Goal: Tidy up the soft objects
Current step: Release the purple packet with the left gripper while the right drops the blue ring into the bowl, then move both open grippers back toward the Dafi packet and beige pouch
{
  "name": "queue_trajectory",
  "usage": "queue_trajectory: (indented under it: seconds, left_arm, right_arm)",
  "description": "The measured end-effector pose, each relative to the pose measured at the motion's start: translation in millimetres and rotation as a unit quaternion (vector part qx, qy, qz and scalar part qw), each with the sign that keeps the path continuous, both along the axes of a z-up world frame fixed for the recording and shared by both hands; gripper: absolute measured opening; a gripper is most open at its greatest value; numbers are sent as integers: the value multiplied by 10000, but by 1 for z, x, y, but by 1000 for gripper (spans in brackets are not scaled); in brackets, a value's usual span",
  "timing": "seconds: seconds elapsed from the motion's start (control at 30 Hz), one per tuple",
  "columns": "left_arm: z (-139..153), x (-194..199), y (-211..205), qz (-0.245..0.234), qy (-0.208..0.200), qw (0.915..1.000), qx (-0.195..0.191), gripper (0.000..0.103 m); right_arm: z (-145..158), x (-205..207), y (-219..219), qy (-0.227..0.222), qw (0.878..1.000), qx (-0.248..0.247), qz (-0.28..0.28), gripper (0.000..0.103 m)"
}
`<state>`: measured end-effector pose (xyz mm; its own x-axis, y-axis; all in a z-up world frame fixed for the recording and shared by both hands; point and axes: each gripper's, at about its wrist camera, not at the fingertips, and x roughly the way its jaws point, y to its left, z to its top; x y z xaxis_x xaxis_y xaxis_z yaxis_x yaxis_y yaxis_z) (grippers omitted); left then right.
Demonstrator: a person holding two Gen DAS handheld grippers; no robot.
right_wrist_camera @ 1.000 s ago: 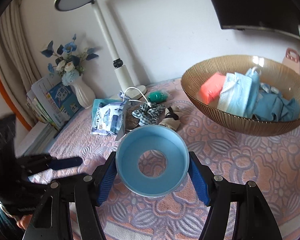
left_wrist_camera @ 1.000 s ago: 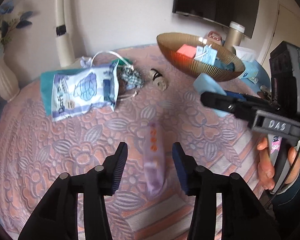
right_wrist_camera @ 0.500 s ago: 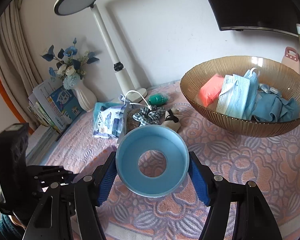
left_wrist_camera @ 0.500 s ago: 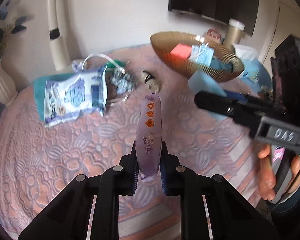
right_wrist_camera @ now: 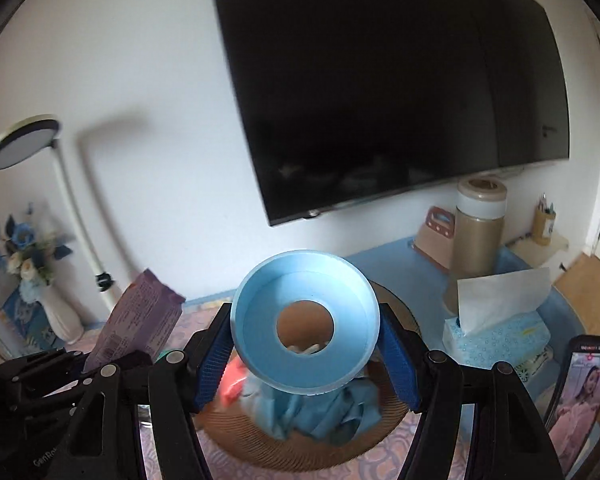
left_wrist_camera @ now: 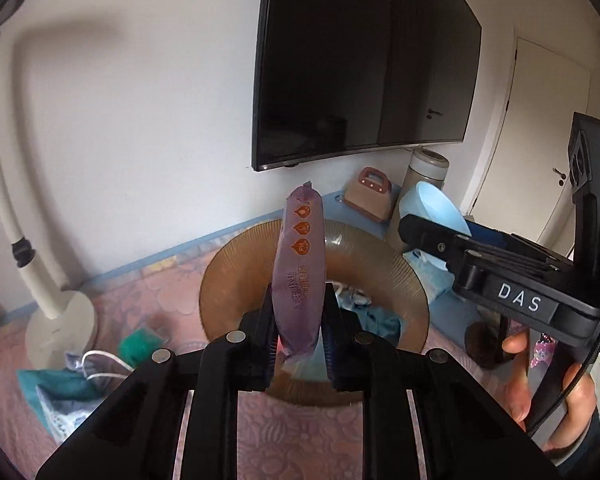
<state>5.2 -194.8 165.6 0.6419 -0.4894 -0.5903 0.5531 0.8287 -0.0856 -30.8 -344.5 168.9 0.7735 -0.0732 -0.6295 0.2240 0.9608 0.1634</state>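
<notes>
You have lifted the soft purple plastic packet (left_wrist_camera: 300, 276), squeezed tight in your left gripper (left_wrist_camera: 298, 334), from the table to above the brown ribbed glass bowl (left_wrist_camera: 380, 256) mid-frame, ready to drop, while your right gripper (right_wrist_camera: 306, 354) grips the round blue foam ring (right_wrist_camera: 306, 320).

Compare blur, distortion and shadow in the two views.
Left wrist: packet sharp, lamp and wall smeared, door frame bowed by fisheye. Right wrist: ring sharp, flowers blurred, lamp's soft shadow on the wall, TV edges curved.

Lamp (left_wrist_camera: 56, 320) left of bowl (left_wrist_camera: 228, 280); thermos (right_wrist_camera: 480, 232) behind it, tissue box (right_wrist_camera: 496, 332) seemingly right.
</notes>
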Motion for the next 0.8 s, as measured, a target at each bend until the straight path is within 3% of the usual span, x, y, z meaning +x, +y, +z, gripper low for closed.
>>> queue_trajectory:
  seconds: [0.03, 0.1, 0.13, 0.33, 0.43, 0.6, 0.67, 0.8]
  left_arm:
    - [-1, 10, -9, -2, -26, 10000, 33, 26]
    - [-2, 24, -20, 68, -19, 9999, 95, 57]
    - [-3, 32, -23, 106, 63, 9999, 104, 62]
    - [7, 18, 9, 336, -85, 9994, -32, 68]
    - [18, 0, 39, 550, -244, 9982, -16, 81]
    - [45, -42, 101, 961, -605, 9935, -54, 81]
    - [51, -65, 129, 1114, -682, 9913, -136, 81]
    - [29, -93, 167, 1674, -523, 9845, 81, 83]
  right_arm:
    - [-3, 9, -5, 74, 10000, 12, -15, 68]
    - [-9, 22, -13, 190, 9998, -64, -21, 71]
    - [-11, 27, -15, 258, 9996, -110, -22, 72]
    - [-22, 10, -17, 396, 9991, 109, 98, 72]
    - [-21, -4, 1, 439, 9979, 278, 398, 75]
    - [-10, -36, 59, 199, 9937, 74, 1104, 95]
    - [-12, -48, 86, 123, 9892, -31, 1457, 96]
    - [-40, -58, 135, 208, 9792, 58, 2015, 103]
